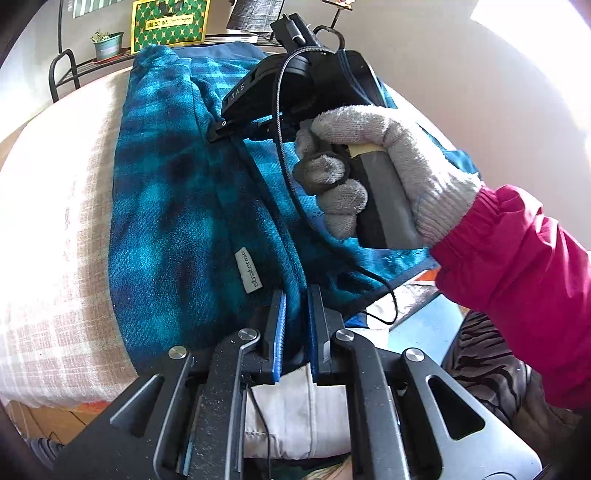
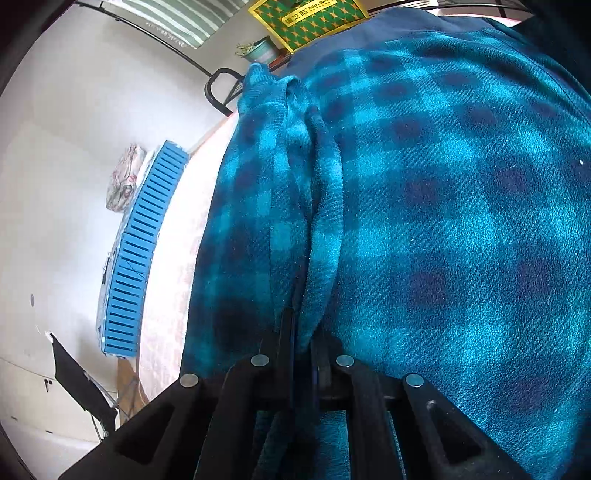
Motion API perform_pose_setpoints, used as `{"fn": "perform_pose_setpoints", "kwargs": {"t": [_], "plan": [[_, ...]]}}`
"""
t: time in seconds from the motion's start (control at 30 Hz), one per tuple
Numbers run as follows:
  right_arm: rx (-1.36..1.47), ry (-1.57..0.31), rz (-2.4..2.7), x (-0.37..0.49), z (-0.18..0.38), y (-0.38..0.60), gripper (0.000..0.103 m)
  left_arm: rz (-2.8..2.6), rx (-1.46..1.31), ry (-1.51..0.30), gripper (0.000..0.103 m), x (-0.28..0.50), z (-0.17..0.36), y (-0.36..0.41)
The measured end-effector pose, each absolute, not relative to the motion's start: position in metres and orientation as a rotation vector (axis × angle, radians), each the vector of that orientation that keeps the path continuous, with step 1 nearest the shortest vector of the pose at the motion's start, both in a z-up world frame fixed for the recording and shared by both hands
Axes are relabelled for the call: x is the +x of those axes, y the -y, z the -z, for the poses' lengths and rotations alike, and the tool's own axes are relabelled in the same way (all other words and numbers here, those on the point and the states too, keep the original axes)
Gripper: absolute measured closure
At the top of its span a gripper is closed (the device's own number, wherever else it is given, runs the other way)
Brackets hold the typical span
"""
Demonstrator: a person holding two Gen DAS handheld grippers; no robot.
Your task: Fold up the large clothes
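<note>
A teal and navy plaid fleece garment (image 1: 177, 192) lies in folds on a table covered with a pale checked cloth (image 1: 55, 240). A grey label (image 1: 248, 271) shows near its front edge. My left gripper (image 1: 295, 306) is at that edge, shut on a fold of fleece pinched between its blue pads. A grey-gloved hand (image 1: 388, 155) with a pink sleeve (image 1: 517, 277) holds my right gripper (image 1: 220, 130), whose tip rests on the garment farther back. In the right wrist view the fleece (image 2: 443, 221) fills the frame. There my right gripper (image 2: 303, 332) is shut on a raised ridge of it.
A black metal rack (image 1: 62, 70) at the table's far edge carries a small potted plant (image 1: 108, 45) and a green and yellow box (image 1: 170, 26). A blue slatted crate (image 2: 140, 251) stands along the table's left side. A cable (image 1: 280, 147) hangs from the right gripper over the fleece.
</note>
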State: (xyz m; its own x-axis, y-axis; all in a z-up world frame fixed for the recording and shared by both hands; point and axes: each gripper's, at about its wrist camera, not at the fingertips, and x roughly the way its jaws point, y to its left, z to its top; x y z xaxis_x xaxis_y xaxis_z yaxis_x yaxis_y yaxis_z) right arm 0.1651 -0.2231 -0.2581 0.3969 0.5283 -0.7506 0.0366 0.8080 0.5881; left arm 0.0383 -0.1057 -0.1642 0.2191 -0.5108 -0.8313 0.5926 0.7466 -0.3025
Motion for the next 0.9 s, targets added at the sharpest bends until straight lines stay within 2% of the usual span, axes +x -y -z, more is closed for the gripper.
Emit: {"fn": "perform_pose_setpoints", "kwargs": {"t": [0.1, 0.17, 0.3, 0.43, 0.53, 0.67, 0.83, 0.9], "plan": [[0.541, -1.114, -0.351, 0.163, 0.243, 0.222, 0.088, 0.818, 0.027, -1.113, 0.092, 0.03, 0.148, 0.083], [0.514, -1.093, -0.358, 0.157, 0.226, 0.223, 0.072, 0.83, -0.027, -1.083, 0.091, 0.025, 0.133, 0.059], [0.408, -1.029, -0.387, 0.131, 0.186, 0.226, 0.07, 0.761, -0.097, -1.012, 0.092, 0.028, 0.118, 0.01], [0.33, -1.025, -0.415, 0.104, 0.169, 0.221, 0.07, 0.676, -0.107, -1.028, 0.092, 0.043, 0.136, -0.009], [0.32, -1.053, -0.458, 0.079, 0.174, 0.221, 0.069, 0.677, -0.122, -1.057, 0.092, 0.052, 0.153, -0.005], [0.301, -1.116, -0.506, 0.056, 0.195, 0.213, 0.06, 0.692, -0.118, -1.097, 0.092, 0.053, 0.171, 0.009], [0.237, -1.181, -0.47, 0.068, 0.217, 0.19, 0.057, 0.742, -0.186, -1.141, 0.091, 0.046, 0.18, 0.021], [0.23, -1.21, -0.461, 0.079, 0.222, 0.182, 0.057, 0.76, -0.18, -1.169, 0.087, 0.045, 0.186, 0.032]]}}
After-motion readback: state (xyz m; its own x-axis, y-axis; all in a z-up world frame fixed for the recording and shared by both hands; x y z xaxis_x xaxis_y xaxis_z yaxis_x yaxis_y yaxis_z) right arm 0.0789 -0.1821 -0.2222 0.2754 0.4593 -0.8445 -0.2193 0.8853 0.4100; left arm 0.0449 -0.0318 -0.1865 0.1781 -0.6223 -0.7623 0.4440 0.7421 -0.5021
